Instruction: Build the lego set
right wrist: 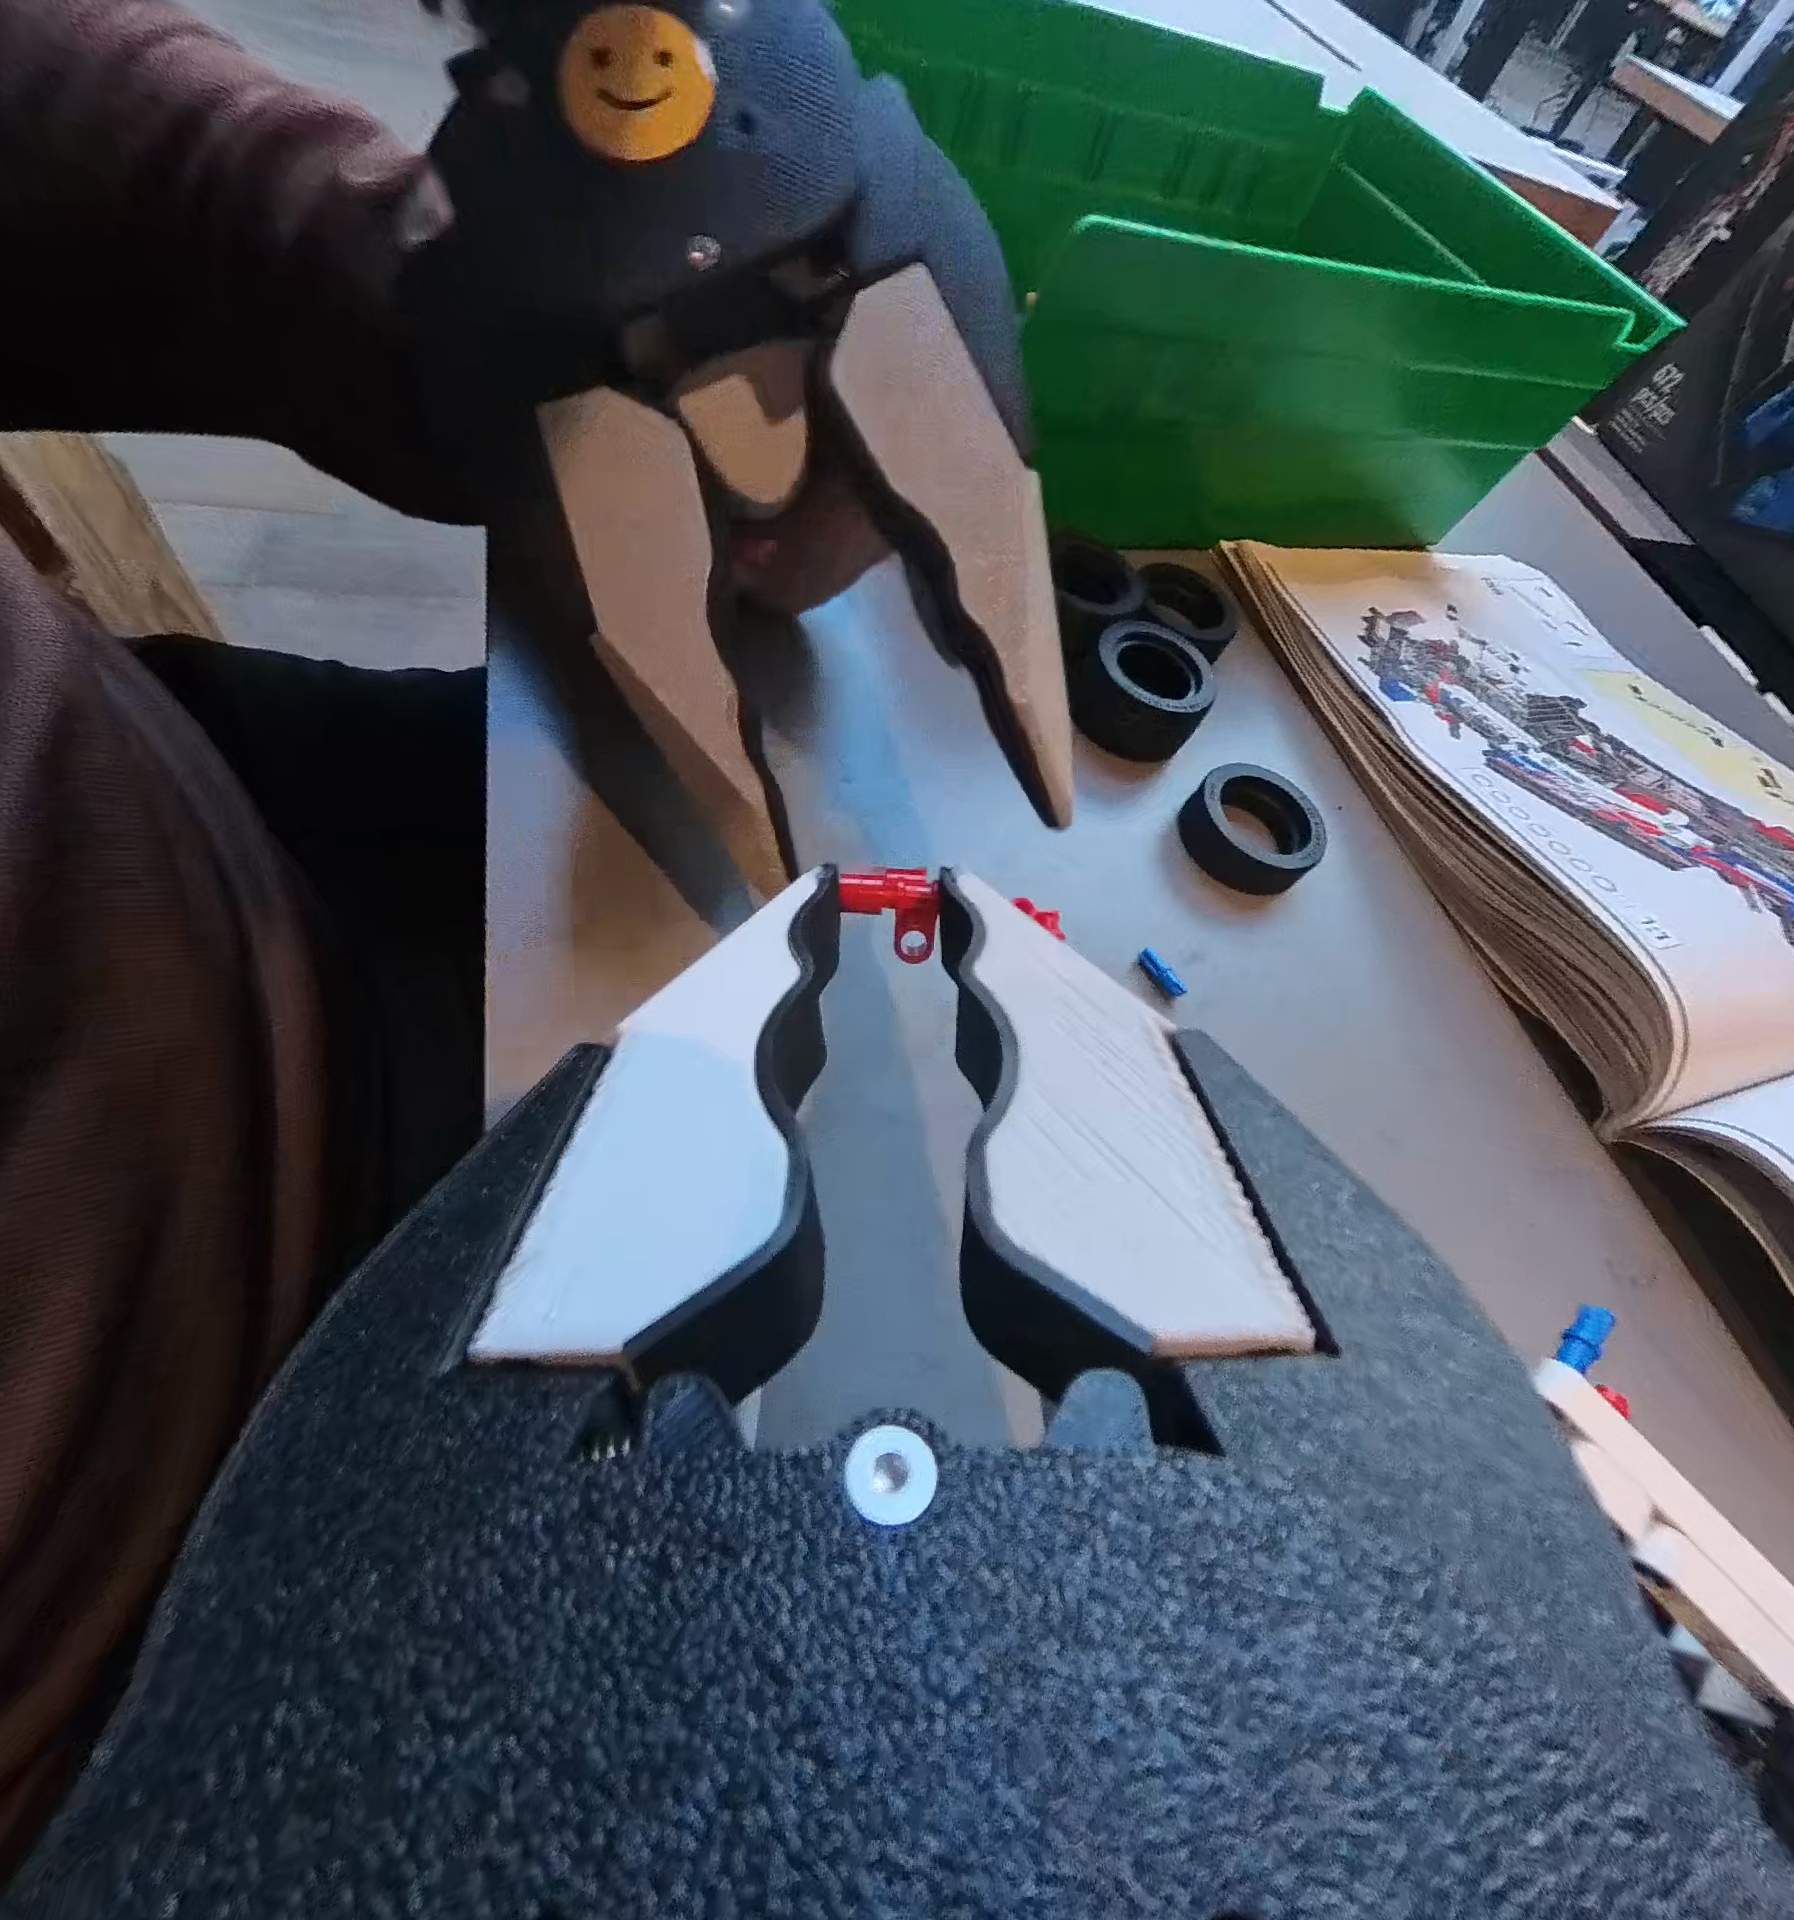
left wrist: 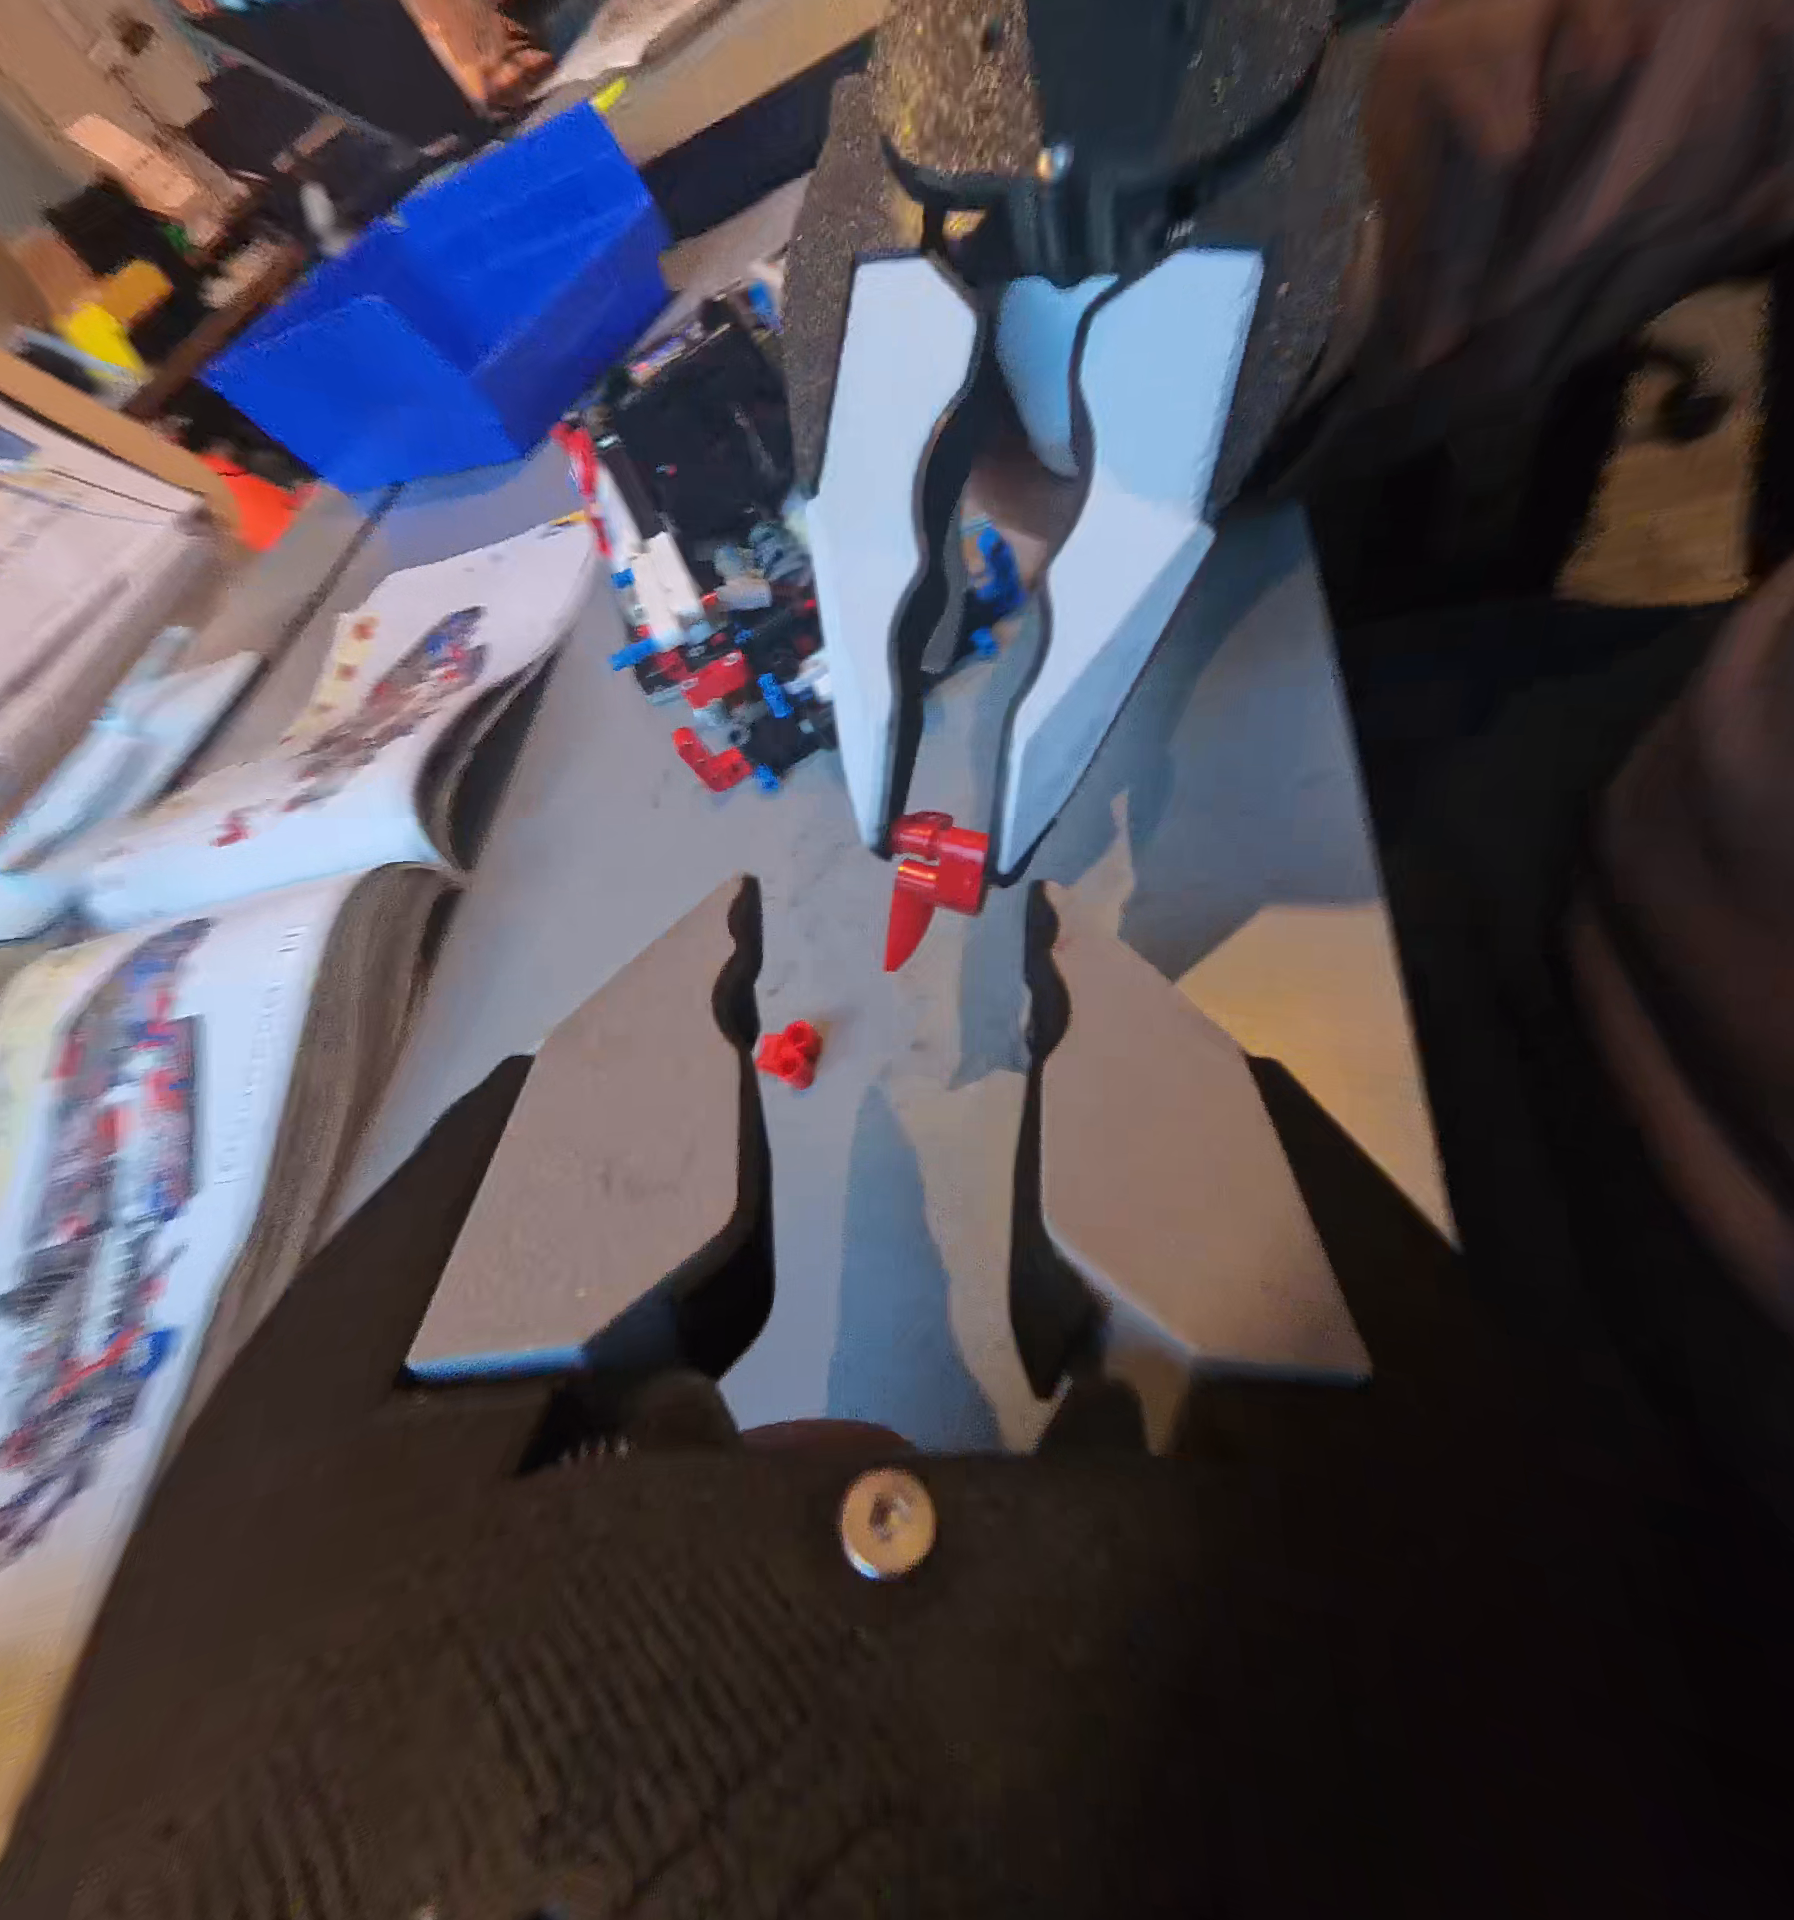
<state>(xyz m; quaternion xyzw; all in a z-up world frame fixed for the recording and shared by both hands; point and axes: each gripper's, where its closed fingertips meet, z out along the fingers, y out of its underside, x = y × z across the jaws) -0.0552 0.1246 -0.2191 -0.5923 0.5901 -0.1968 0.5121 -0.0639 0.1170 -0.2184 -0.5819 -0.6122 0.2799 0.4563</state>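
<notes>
My right gripper (right wrist: 885,885) is shut on a small red Technic piece (right wrist: 888,902) with a pin hole, held at its fingertips just above the grey table. In the left wrist view the right gripper (left wrist: 943,854) comes down from above with the same red piece (left wrist: 934,883), which ends in a pointed tip. My left gripper (left wrist: 893,902) is open and empty, tips just short of that piece; it faces the right one in the right wrist view (right wrist: 919,847). A small red connector (left wrist: 789,1055) lies on the table between the left fingers. The part-built model (left wrist: 716,603) stands behind.
An open instruction book (right wrist: 1558,790) lies to the right, with several black tyres (right wrist: 1251,826) and a blue pin (right wrist: 1161,971) beside it. A green bin (right wrist: 1288,343) stands behind. A blue bin (left wrist: 457,312) and more printed sheets (left wrist: 72,1195) are on the left. Both grippers' tips are close together, under 4 cm apart.
</notes>
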